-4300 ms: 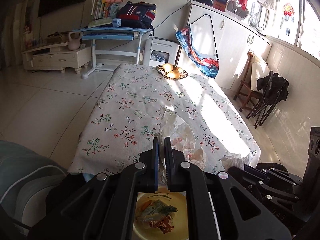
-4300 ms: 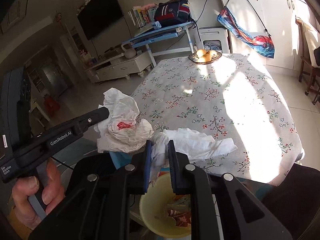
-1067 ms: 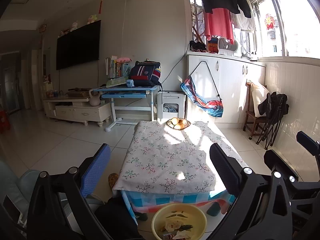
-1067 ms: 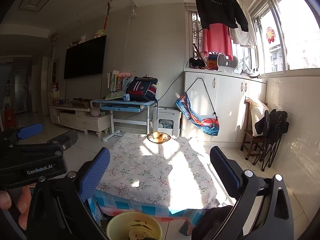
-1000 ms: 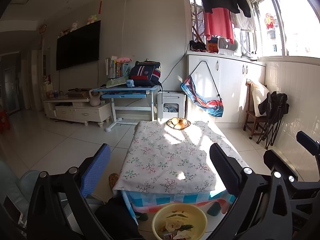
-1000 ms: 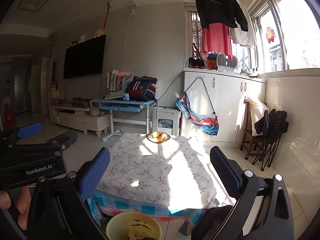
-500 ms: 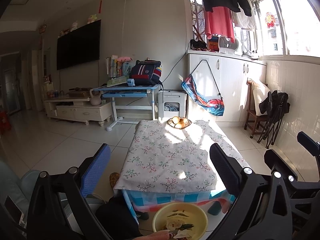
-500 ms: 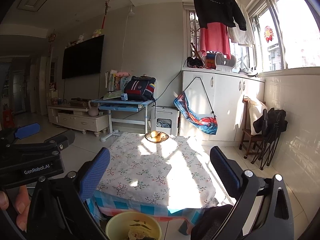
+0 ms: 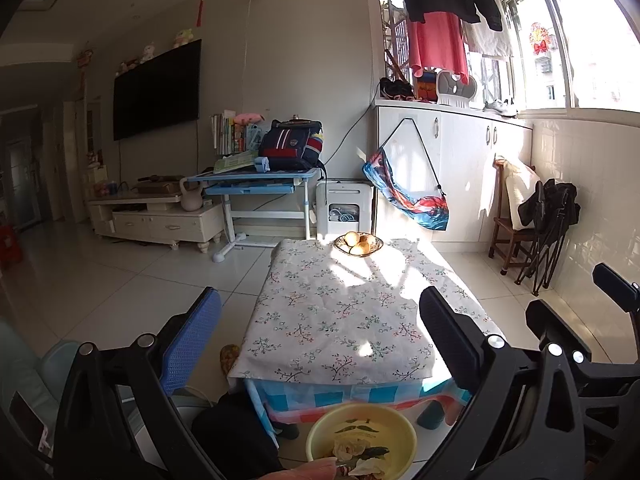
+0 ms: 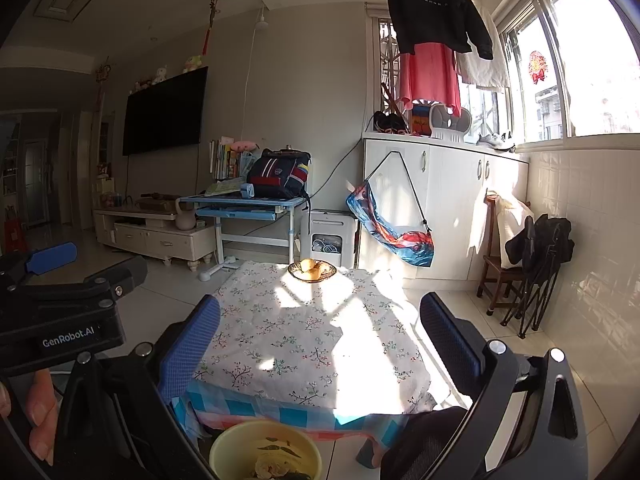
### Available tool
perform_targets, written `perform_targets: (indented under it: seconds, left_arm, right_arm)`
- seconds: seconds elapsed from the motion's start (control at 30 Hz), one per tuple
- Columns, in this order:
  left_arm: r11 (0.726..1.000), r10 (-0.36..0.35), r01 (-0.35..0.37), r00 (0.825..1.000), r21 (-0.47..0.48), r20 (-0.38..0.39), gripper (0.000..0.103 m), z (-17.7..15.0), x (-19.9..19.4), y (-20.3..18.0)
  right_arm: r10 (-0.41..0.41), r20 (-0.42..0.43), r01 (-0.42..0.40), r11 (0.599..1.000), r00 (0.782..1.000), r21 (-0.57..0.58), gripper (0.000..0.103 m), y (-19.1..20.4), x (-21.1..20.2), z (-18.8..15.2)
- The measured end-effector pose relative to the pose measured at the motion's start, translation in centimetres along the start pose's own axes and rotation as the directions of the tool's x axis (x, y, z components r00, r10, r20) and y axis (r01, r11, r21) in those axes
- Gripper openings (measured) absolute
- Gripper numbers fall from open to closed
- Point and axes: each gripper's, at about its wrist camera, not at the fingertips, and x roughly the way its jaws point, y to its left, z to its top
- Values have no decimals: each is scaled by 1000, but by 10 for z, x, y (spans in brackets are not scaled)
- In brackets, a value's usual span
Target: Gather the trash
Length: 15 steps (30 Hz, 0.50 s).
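Sunlit tiled living room (image 9: 120, 280), floral-clothed low table (image 9: 344, 320), wall-mounted television (image 9: 156, 90).

I see a yellow plastic basin (image 9: 362, 436) at the bottom centre of my left wrist view, on the floor just in front of the table. Crumpled white tissue (image 9: 347, 449) and dark scraps lie inside it. In my right wrist view the basin (image 10: 265, 453) sits at the bottom edge, left of centre.

Floral cloth (image 9: 340, 320) covers the table; glossy plastic basin (image 9: 320, 436) (yellow).
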Motion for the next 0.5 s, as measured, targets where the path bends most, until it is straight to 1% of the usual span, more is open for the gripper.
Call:
perform_targets:
  seconds: [0.5]
  left_arm:
    - [1000,24,-24,1000,8,-15,96,-1,5,0]
  right_arm:
    - [-4,-14,4,1000,1000,-3,96,1,2,-3]
